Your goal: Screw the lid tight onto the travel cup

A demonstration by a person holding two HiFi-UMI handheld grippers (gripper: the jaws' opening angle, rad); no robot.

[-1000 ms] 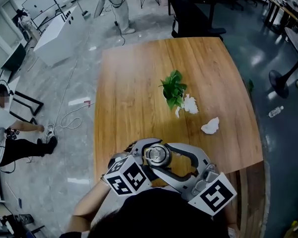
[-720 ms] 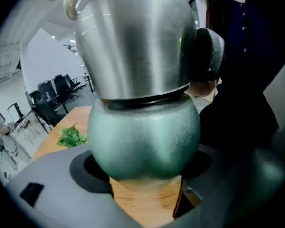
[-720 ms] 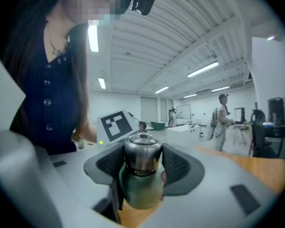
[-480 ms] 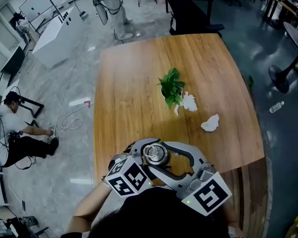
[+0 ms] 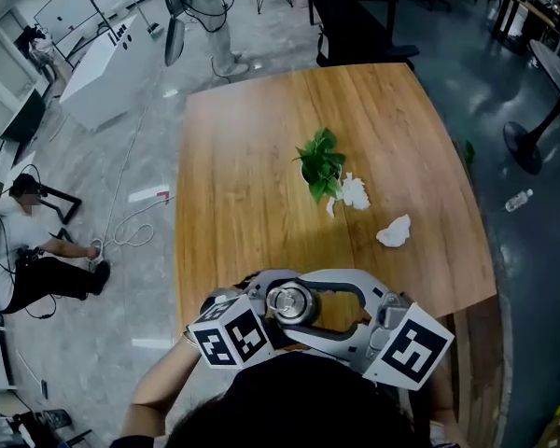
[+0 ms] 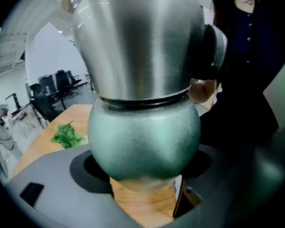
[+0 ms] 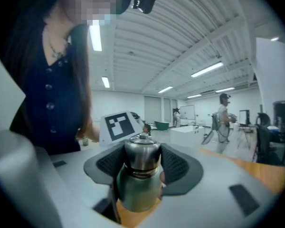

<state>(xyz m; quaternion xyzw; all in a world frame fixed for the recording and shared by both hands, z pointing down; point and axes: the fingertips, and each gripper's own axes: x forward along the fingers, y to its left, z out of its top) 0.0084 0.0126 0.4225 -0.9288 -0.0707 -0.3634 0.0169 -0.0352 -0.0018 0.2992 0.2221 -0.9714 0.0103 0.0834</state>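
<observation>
A person stood at the near edge of a wooden bench [image 5: 252, 157] with a two-jaw gripper in each hand, both of them closed on a green travel cup [image 6: 145, 132] held over the wood just in front of the body. The left gripper [image 6: 145, 167] had its grey fingers [image 6: 47, 194] clamped on the cup's rounded green body, which filled most of the left gripper view. The right gripper [image 7: 142, 164] reached in from the other side, its ribbed black fingers [image 7: 179, 167] grasping the steel lid [image 7: 141, 151] that sat on the cup's mouth. From the head view, the lid showed as a shiny disc between the two marker cubes. Whether the cup's base touched the bench could not be made out. Farther along the bench stood a small potted plant [image 5: 323, 166], with a white tissue [image 5: 357, 194] just beside it and a second crumpled tissue [image 5: 395, 233] nearer the right edge. Another person [image 5: 28, 241] sat on the floor to the left.
</observation>
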